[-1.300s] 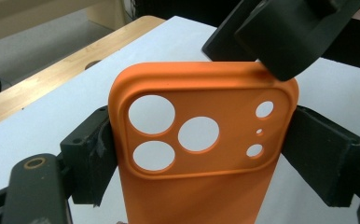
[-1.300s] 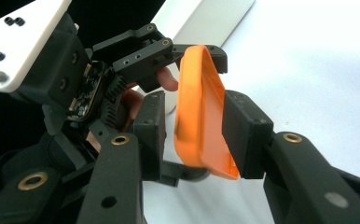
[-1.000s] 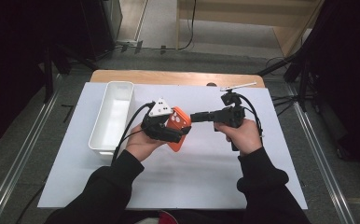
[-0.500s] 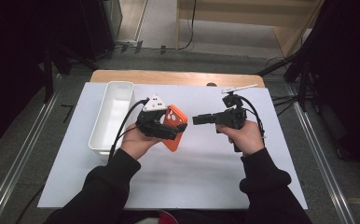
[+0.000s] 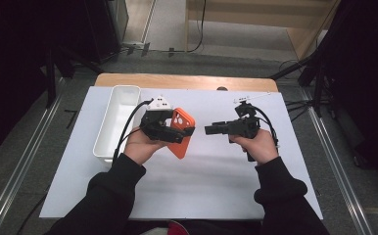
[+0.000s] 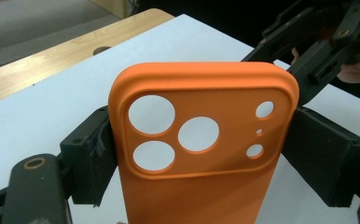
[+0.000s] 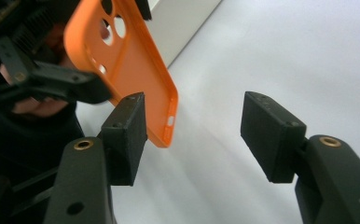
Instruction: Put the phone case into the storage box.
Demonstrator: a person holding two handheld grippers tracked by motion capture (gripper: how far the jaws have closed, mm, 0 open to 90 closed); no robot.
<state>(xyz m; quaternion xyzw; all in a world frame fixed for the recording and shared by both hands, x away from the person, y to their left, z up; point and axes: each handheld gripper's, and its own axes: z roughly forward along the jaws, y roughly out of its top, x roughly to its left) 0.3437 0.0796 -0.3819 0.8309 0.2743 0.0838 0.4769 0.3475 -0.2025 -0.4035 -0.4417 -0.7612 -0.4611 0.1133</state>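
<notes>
Currently the left tool (image 5: 179,131) clamps an orange soft-plastic phone case with round camera cut-outs (image 5: 182,132), its two black pads pressing the case's long edges from either side, as the left gripper view shows (image 6: 201,140). Held so, the case hangs above the white sheet covering the tabletop (image 5: 216,191), near its middle, tilted with the camera end away from the person. The right tool (image 5: 210,130) points at the case from the right, apart from it, with a bare gap of sheet between the two in the high view. Its jaws have just been opening and stand apart with nothing between them; in the right gripper view (image 7: 192,126) the case's lower corner lies beyond the left pad, not inside the gap. Left of the left hand (image 5: 140,144), a long white plastic bin (image 5: 116,122) stands on the sheet.
</notes>
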